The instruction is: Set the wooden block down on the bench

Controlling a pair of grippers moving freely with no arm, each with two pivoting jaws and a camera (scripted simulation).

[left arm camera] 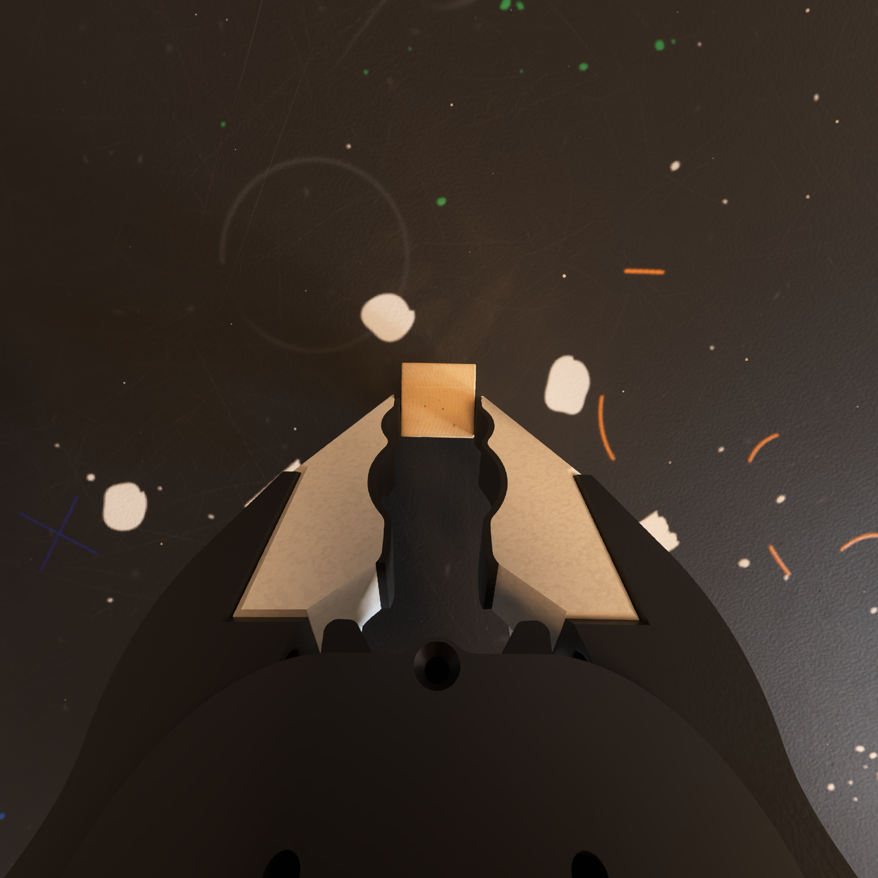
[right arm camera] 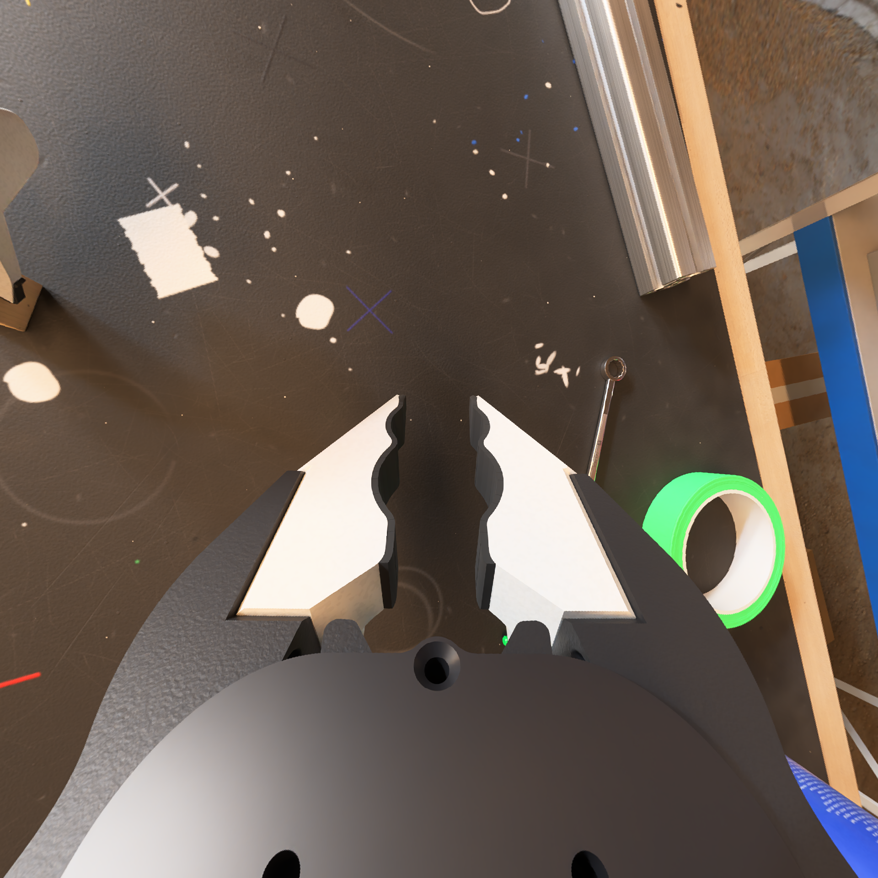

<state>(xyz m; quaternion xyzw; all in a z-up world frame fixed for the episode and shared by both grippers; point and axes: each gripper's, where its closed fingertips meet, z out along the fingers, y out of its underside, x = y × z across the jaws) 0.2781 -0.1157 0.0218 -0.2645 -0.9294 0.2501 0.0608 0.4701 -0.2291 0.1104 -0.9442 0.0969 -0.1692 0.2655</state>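
A small light wooden block (left arm camera: 437, 400) sits between the fingertips of my left gripper (left arm camera: 437, 404), which is shut on it from both sides. Below it lies the dark, paint-spattered bench (left arm camera: 617, 190). Whether the block touches the bench I cannot tell. In the right wrist view the left gripper (right arm camera: 12, 266) shows at the far left edge with the block (right arm camera: 21, 309) low against the bench (right arm camera: 427, 214). My right gripper (right arm camera: 437, 404) hangs over the bench with its jaws apart and nothing between them.
An aluminium bar (right arm camera: 636, 157) lies along the bench's right side by its wooden edge strip (right arm camera: 741, 380). A wrench (right arm camera: 606, 418) and a green tape roll (right arm camera: 717, 546) lie just right of my right gripper. White paint blotches (left arm camera: 388, 317) mark the surface.
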